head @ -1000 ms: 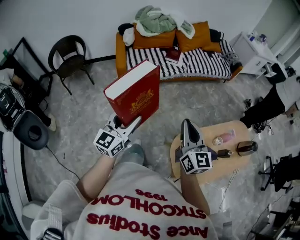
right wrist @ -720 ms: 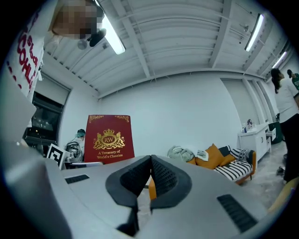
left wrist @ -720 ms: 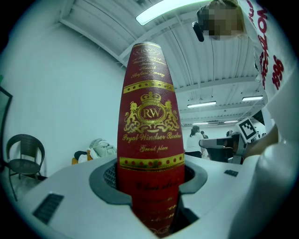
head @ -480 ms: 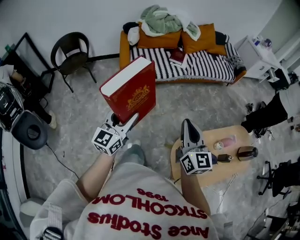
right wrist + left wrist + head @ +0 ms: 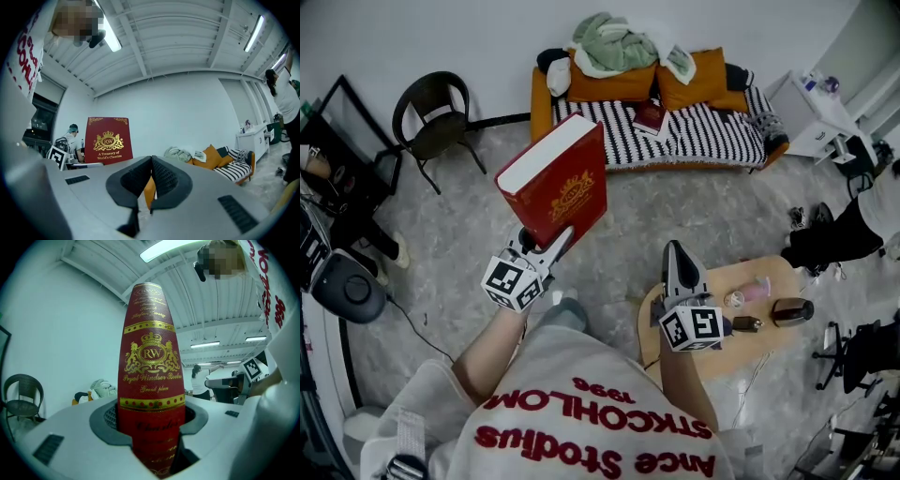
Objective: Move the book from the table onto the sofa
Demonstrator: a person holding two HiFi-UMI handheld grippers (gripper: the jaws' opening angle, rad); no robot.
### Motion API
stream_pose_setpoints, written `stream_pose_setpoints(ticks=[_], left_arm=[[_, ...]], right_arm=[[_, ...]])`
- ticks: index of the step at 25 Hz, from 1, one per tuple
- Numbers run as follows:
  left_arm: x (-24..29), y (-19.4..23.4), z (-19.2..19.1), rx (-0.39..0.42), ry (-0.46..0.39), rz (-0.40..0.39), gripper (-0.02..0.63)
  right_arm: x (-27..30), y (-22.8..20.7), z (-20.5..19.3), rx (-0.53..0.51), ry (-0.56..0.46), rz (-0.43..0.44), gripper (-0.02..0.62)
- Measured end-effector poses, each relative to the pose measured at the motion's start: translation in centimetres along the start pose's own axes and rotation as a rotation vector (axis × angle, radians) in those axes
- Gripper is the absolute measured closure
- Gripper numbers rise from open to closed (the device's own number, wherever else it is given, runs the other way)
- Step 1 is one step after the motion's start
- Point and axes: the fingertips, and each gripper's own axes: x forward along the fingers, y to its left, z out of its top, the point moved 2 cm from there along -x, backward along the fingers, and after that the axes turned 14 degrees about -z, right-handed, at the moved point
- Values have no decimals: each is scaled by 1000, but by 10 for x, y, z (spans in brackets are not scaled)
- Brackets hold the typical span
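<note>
- Left gripper: its jaws stand part-way apart and are clamped on the lower spine edge of the large red hardcover book with a gold crest. In the left gripper view the pads press on both covers and the spine fills the gap.
- Left hand: the forearm reaches forward from the white printed shirt, and the gripper points level.
- Book: it is upright and slightly tilted, off the counter, in the air over the grey floor, to the left of the counter. The white page edge faces up and left. The front cover faces the right gripper.
- Right gripper: its jaws are together, with nothing between them. It points level, over the near edge of the small round wooden counter.
- Far side: the orange sofa with a black-and-white striped cover stands against the wall, well apart from the held book. A small dark red book lies on its seat.
</note>
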Motion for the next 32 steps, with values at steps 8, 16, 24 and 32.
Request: stream_pose_setpoints(ticks=[8,16,24,32], left_arm=[[32,51,3,-20,-13,12,369],[70,116,12,-30,-18,-2,369],[96,170,13,-34,-9,-33,368],[105,212,12,-25,-11,-50,368]], right_arm=[[54,-8,6,-5,-6,-15,569],[127,-7,12,-3,-7,-37,569],[186,-2,11,2,-9,-62,569],[230,9,0,-3,-13,-67,569]])
